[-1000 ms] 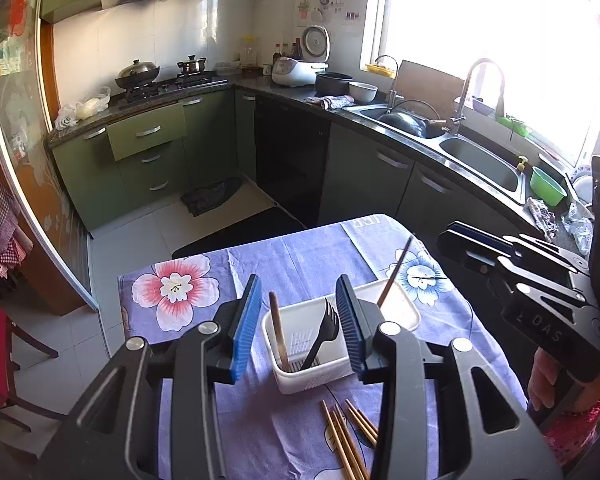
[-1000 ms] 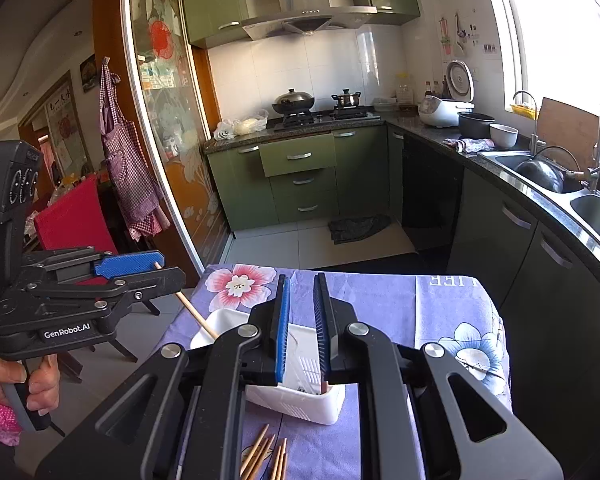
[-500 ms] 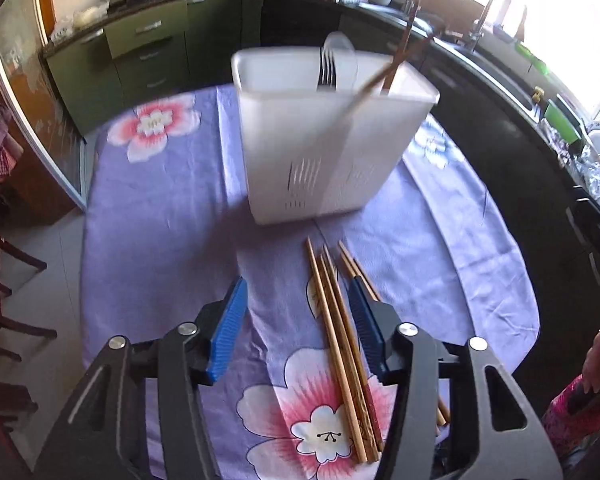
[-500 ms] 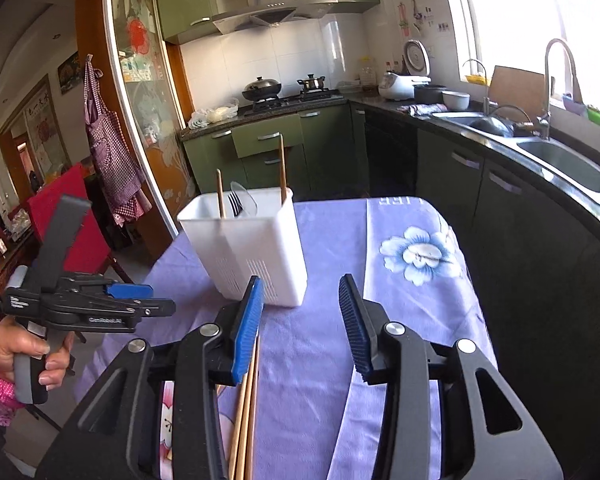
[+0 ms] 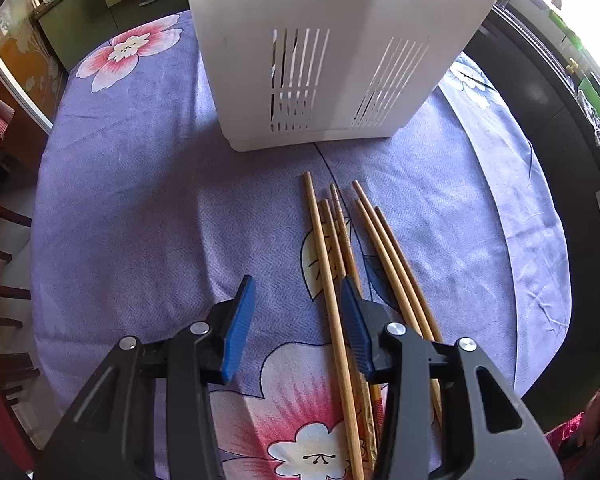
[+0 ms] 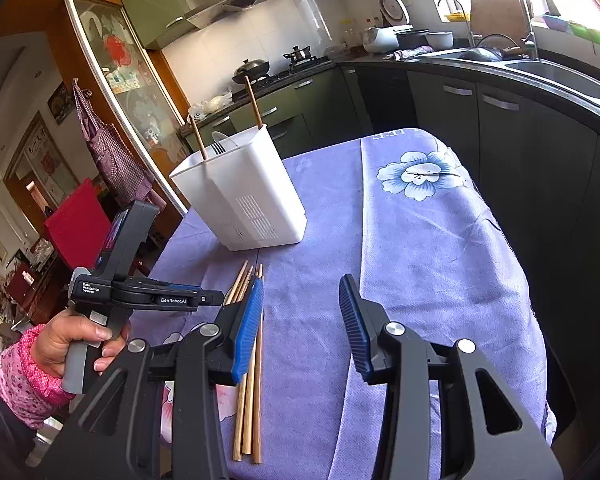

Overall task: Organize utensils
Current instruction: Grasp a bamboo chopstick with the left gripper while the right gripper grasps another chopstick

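My left tool (image 5: 298, 320) hangs low over the counter (image 5: 140, 220), which is draped in a purple flowered cloth, its blue-padded jaws spread apart and gripping nothing. Between them, toward the right jaw, runs the leftmost stick of a loose bunch of thin, light-brown wooden chopsticks (image 5: 340, 264). The other sticks pass under or just outside that jaw at about one o'clock. My right tool (image 6: 300, 320) is likewise spread and empty over bare cloth, with the same bunch just beside its left jaw, at about ten o'clock.

These sticks look light, stiff and smooth. I judge they will roll or fan apart if nudged, and a single one may slip through the pads unless squeezed square across its width. I would take hold near mid-length, so that the stick stays balanced when tipped upright.

Farther off, at twelve o'clock from my left tool, stands the tall white plastic utensil holder (image 5: 324, 52) with slotted vents. From the right wrist view it already carries two upright chopsticks, a fork and what looks like a spoon.
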Motion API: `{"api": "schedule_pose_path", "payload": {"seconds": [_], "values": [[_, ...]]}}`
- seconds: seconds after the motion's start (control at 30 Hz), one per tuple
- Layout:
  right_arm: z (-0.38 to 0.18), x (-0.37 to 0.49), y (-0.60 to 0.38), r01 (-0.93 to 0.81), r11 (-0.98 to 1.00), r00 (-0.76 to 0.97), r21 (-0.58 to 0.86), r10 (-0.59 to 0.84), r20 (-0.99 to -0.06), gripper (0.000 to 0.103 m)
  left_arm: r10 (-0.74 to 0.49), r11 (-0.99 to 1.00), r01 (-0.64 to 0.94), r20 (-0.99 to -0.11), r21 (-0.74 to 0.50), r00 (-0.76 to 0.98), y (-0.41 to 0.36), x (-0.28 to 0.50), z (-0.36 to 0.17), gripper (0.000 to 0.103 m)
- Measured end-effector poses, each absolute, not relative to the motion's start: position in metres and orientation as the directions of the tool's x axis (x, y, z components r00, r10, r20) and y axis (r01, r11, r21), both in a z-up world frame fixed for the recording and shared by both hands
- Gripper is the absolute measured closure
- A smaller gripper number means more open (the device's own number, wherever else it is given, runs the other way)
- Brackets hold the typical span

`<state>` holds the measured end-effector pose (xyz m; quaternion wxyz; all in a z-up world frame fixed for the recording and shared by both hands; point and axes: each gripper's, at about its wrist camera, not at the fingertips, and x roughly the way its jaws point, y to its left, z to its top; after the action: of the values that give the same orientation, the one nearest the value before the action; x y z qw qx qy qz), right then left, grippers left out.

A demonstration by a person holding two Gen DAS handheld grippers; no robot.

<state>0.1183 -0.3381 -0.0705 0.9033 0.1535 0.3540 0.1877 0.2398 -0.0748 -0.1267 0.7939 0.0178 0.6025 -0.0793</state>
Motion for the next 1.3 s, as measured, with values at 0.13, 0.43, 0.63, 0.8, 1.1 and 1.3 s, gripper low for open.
{"api": "schedule_pose_path", "payload": {"seconds": [0.13,0.43,0.63,0.8,1.1,1.3], "values": [[-0.073,0.121,-0.343,-0.228,0.869,0.669,0.439,0.467,-0.578,0.063,-0.061,0.987,0.158,-0.968,-0.022,0.245,-0.081,0.242,-0.133,0.062],[-0.077,0.125,-0.345,-0.222,0.859,0.657,0.462,0.481,-0.580,0.060,0.017,0.979,0.195,-0.974,0.061,0.224,-0.100,0.243,-0.140,0.069],[-0.088,0.140,-0.311,-0.294,0.864,0.587,0.408,0.500,-0.637,0.060,0.011,0.976,0.210,-0.974,0.060,0.226,-0.099,0.239,-0.139,0.094],[-0.109,0.164,-0.267,-0.407,0.861,0.498,0.305,0.489,-0.716,0.060,0.007,0.980,0.190,-0.969,0.056,0.246,-0.076,0.229,-0.137,0.094],[-0.142,0.205,-0.214,-0.429,0.886,0.449,0.174,0.377,-0.810,0.060,-0.025,0.976,0.213,-0.961,0.036,0.275,-0.043,0.206,-0.137,0.094],[-0.153,0.217,-0.196,-0.433,0.893,0.438,0.123,0.328,-0.837,0.060,-0.051,0.975,0.221,-0.954,0.016,0.296,-0.032,0.204,-0.134,0.097]]}}
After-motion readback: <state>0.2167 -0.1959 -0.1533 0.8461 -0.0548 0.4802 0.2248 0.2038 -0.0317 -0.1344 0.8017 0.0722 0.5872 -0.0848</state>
